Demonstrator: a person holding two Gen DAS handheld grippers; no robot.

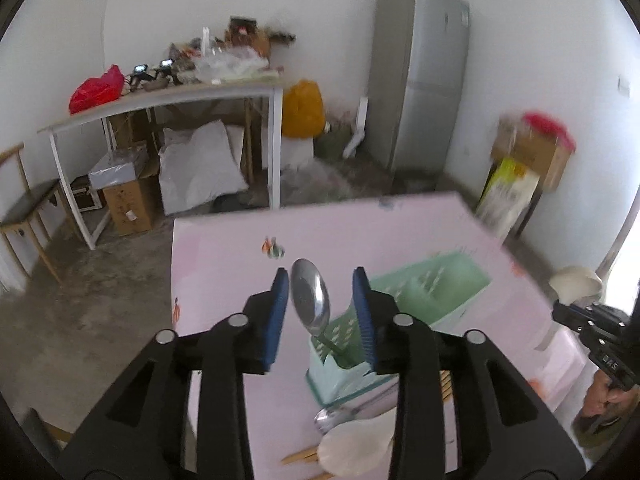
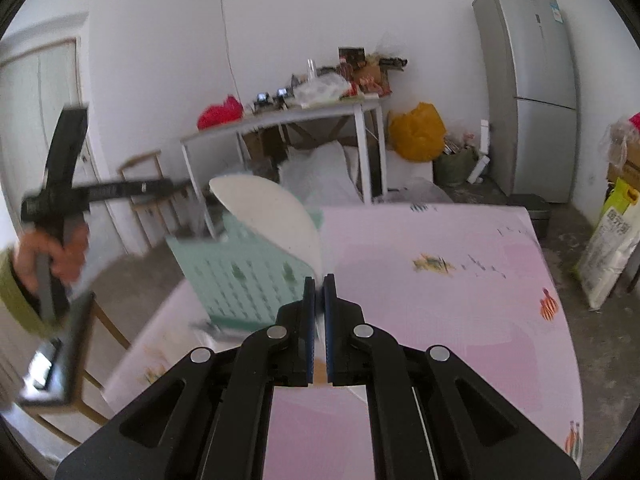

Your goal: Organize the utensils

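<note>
Left wrist: spread gripper (image 1: 320, 280) frames a spoon (image 1: 310, 298) standing in the rack (image 1: 432, 292), seemingly released; right gripper (image 2: 319, 280) pinches the paddle (image 2: 268, 212) for racking.

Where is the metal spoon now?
In the left wrist view, the metal spoon stands bowl-up in the green utensil holder on the pink table, between the open pads of the left hand-held gripper.

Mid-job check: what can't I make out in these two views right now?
- Left wrist view: chopsticks and second spoon partly hidden behind left gripper and white rice paddle.
- Left wrist view: metal spoon handle's lower end hidden inside green holder.
- Right wrist view: holder blurred; right gripper hides the paddle's handle.
</note>
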